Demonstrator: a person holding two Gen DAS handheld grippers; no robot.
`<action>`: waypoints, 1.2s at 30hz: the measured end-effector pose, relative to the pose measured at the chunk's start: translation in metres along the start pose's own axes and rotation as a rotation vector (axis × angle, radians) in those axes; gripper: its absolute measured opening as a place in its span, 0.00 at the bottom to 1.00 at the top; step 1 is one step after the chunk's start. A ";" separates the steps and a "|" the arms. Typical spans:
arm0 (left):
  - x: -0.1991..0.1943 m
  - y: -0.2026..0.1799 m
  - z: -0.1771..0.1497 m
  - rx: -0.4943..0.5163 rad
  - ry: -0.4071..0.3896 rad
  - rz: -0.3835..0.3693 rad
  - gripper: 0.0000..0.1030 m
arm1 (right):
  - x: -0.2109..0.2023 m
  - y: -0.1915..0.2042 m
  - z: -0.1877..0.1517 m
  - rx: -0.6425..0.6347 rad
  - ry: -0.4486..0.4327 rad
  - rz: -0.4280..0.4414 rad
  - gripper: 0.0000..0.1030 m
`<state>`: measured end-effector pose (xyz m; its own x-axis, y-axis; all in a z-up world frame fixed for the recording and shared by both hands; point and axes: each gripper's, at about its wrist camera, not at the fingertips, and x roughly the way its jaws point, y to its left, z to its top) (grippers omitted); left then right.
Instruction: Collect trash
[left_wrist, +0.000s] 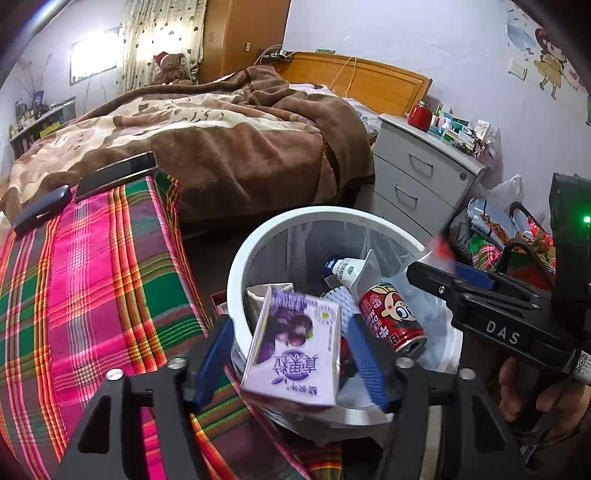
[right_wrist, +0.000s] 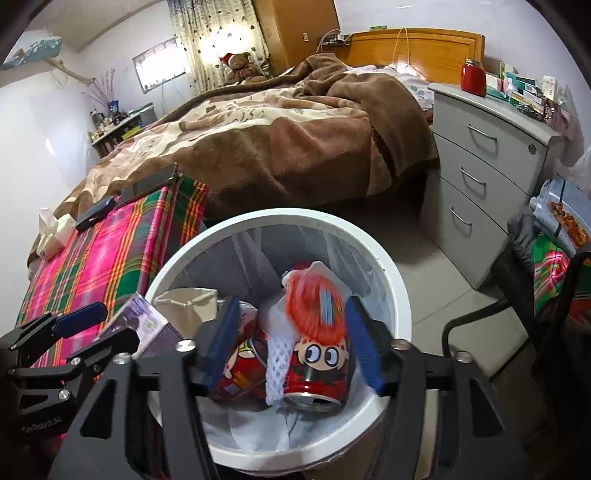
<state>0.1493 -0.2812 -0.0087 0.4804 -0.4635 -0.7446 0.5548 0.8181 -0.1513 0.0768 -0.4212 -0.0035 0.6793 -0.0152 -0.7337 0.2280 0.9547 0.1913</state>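
Left gripper (left_wrist: 291, 363) spread around purple carton (left_wrist: 295, 347), pads clear; right gripper (right_wrist: 291, 343) spread around red can (right_wrist: 317, 365), released. Both over white bin (right_wrist: 388, 273), six o'clock. Likely light, crushable; can slick: grip mid-body.

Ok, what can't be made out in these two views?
Bin floor: both views, buried under trash.
Big-eyed red can top end: right wrist view, smeared by motion blur.
Boxes on the nightstand: labels too small in either view.
Right hand: left wrist view, cut by the edge.
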 end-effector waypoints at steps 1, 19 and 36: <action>-0.001 0.001 0.000 -0.002 -0.001 0.000 0.65 | -0.001 0.001 0.000 -0.002 -0.002 0.007 0.62; -0.047 0.023 -0.022 -0.038 -0.076 0.061 0.65 | -0.038 0.030 -0.018 -0.037 -0.117 -0.026 0.62; -0.120 0.031 -0.082 -0.051 -0.234 0.250 0.65 | -0.078 0.066 -0.066 -0.030 -0.271 -0.023 0.62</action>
<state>0.0533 -0.1719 0.0229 0.7432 -0.3069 -0.5945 0.3686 0.9294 -0.0191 -0.0068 -0.3370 0.0231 0.8371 -0.1122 -0.5354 0.2276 0.9614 0.1543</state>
